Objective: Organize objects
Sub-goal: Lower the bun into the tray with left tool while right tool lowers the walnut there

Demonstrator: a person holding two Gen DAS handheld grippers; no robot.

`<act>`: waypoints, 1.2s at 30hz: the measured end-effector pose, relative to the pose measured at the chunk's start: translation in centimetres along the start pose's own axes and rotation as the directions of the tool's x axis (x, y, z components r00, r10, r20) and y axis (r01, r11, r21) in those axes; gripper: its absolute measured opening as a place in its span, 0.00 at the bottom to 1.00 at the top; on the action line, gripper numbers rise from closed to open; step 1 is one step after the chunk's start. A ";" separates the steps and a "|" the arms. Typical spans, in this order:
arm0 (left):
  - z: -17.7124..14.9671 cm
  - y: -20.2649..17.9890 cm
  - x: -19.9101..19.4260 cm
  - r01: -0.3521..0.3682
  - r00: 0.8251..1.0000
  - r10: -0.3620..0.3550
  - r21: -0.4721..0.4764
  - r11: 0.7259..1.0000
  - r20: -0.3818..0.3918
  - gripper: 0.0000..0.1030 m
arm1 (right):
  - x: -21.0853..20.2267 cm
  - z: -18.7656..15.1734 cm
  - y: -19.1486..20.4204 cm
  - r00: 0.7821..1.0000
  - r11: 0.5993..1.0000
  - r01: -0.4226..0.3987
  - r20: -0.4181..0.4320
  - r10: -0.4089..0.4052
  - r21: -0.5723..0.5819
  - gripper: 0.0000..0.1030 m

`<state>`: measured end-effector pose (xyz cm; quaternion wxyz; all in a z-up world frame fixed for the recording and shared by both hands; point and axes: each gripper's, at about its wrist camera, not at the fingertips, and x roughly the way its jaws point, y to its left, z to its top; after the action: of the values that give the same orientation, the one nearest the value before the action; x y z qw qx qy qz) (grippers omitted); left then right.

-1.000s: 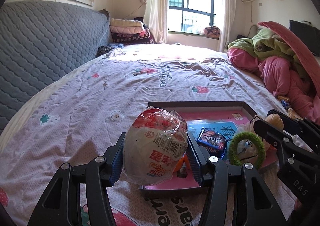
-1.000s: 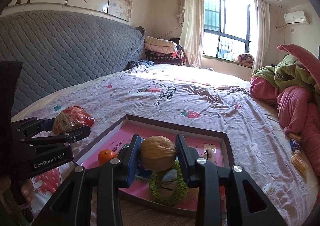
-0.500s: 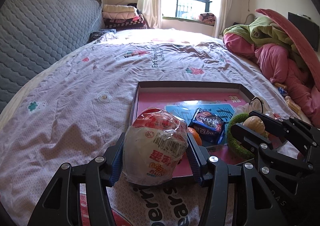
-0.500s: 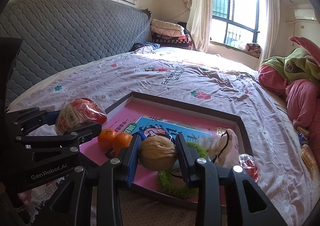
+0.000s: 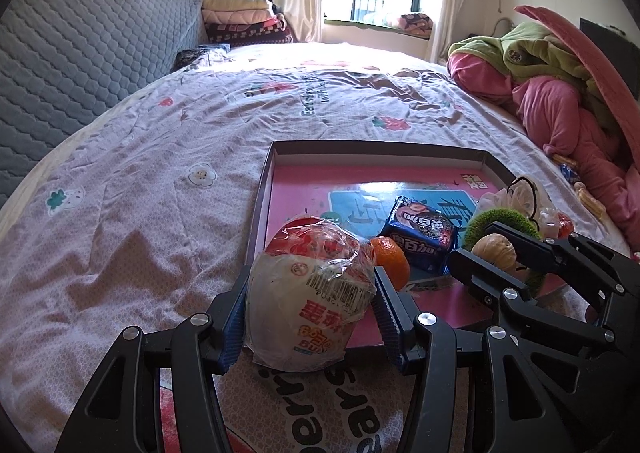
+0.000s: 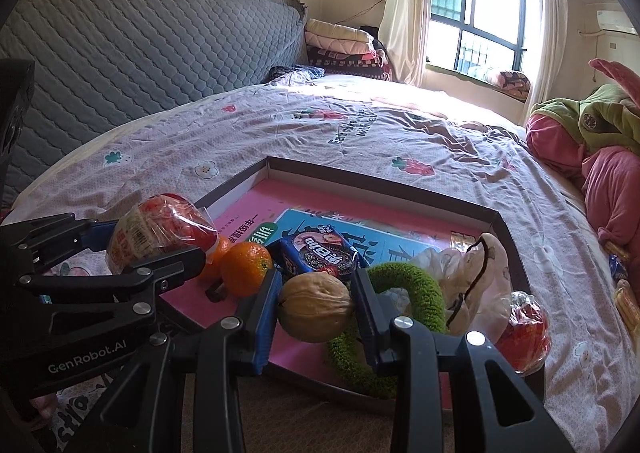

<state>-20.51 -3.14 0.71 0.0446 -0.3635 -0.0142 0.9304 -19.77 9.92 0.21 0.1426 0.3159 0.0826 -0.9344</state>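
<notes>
1. The left gripper (image 5: 310,293) is clamping, at about half spread, a round snack wrapped in clear plastic with red print (image 5: 310,289), hanging over the near left corner of the shallow dark-rimmed cardboard tray with a pink floor (image 5: 360,147).
2. The right gripper (image 6: 316,311) is pinching a tan wrinkled walnut (image 6: 316,307) between narrower jaws, above the tray's near edge.
3. Both loads are lying ahead of bare pink floor; the walnut is sitting over a green fuzzy ring (image 6: 416,289), so its drop spot looks crowded.
</notes>
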 end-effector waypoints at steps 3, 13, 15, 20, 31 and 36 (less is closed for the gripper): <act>0.0 0.0 0.3 0.000 1.000 0.000 0.000 1.000 -0.003 0.56 | 0.3 0.0 -0.1 1.000 1.000 -0.004 -0.006 0.004 -0.001 0.35; 0.0 -0.1 1.3 -0.009 1.000 0.009 0.000 1.000 -0.021 0.55 | 1.1 -0.1 -0.5 1.000 1.000 -0.009 -0.024 0.009 0.005 0.35; 0.1 -0.1 1.4 -0.008 1.000 0.008 -0.002 1.000 -0.024 0.54 | 1.3 -0.3 -0.5 0.999 1.000 -0.013 -0.032 0.014 0.009 0.35; 0.1 0.0 1.6 -0.006 1.000 0.006 -0.004 1.000 -0.029 0.54 | 1.6 -0.4 -0.7 0.999 1.000 -0.018 -0.043 0.018 0.011 0.35; -0.1 0.4 1.8 -0.001 0.998 0.000 -0.017 1.000 -0.055 0.55 | 2.0 -0.6 -0.1 0.998 1.000 -0.007 -0.060 0.006 -0.016 0.35; -0.1 0.5 1.6 0.008 0.998 -0.009 -0.021 1.000 -0.060 0.55 | 1.8 -0.6 -0.3 0.998 1.000 -0.006 -0.057 0.005 -0.010 0.35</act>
<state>-21.71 -3.46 -0.47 0.0453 -0.3917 -0.0241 0.9186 -20.90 9.92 -1.38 0.1443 0.3418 0.0904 -0.9242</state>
